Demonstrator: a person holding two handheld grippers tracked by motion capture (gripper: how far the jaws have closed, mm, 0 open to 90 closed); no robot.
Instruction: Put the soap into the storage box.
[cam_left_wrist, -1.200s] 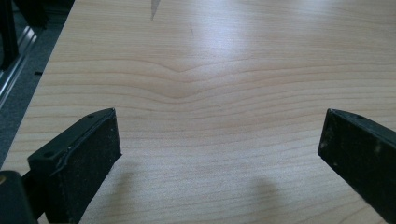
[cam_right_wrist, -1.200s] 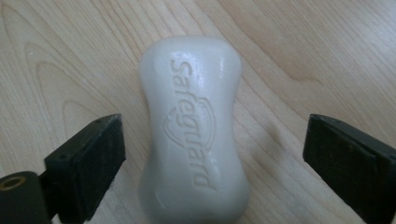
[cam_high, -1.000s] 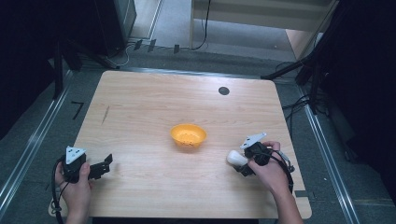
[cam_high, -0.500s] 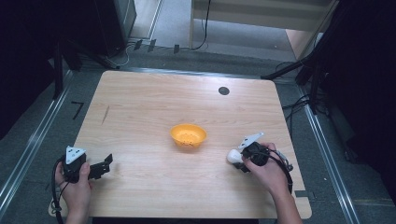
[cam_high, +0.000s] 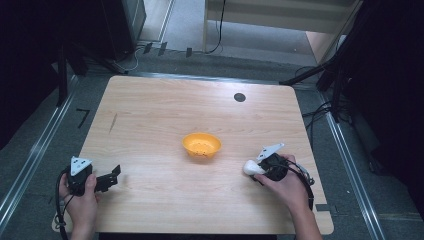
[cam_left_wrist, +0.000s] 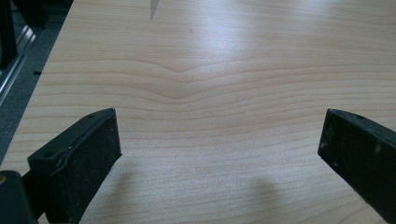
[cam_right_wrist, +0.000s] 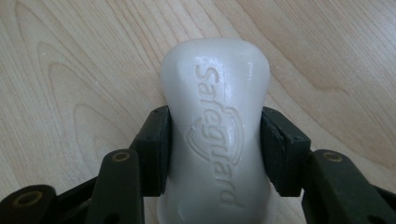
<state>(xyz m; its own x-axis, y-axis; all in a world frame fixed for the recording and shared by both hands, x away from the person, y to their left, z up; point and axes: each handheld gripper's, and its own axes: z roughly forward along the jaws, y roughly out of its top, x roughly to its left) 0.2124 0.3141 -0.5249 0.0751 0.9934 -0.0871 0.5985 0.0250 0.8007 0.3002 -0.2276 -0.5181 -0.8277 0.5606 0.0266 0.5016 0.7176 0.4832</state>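
Two grippers sit at the near edge of the light wooden counter (cam_high: 165, 105), one at each near corner. The right gripper (cam_high: 257, 170) is clamped on a white soap bar (cam_high: 250, 167); in the right gripper view its two black jaws press the bar's narrowed waist from either side, and the embossed word "Safeguard" runs along the soap bar (cam_right_wrist: 217, 135) lengthwise, its far end jutting past the jaws over the wood. From above, the soap points left toward the counter's middle, with the right hand (cam_high: 287, 187) wrapped around the gripper body behind it.

Compared with a second ago, the right gripper and its soap have shifted a little nearer to the orange bowl (cam_high: 201, 145), though they are still well apart from it, on its near right. The bowl itself has not moved from the centre of the counter; it stands upright, and some small dark specks show inside it, too small to make out.

Over at the near left, the left gripper (cam_high: 112, 177) has stayed where it was, held in the left hand (cam_high: 82, 197) with its jaws spread wide. The left gripper view shows those two jaws far apart with bare wood grain between them.

Far across the counter, toward its far right, a small dark round spot (cam_high: 239, 97) marks the surface, unchanged.
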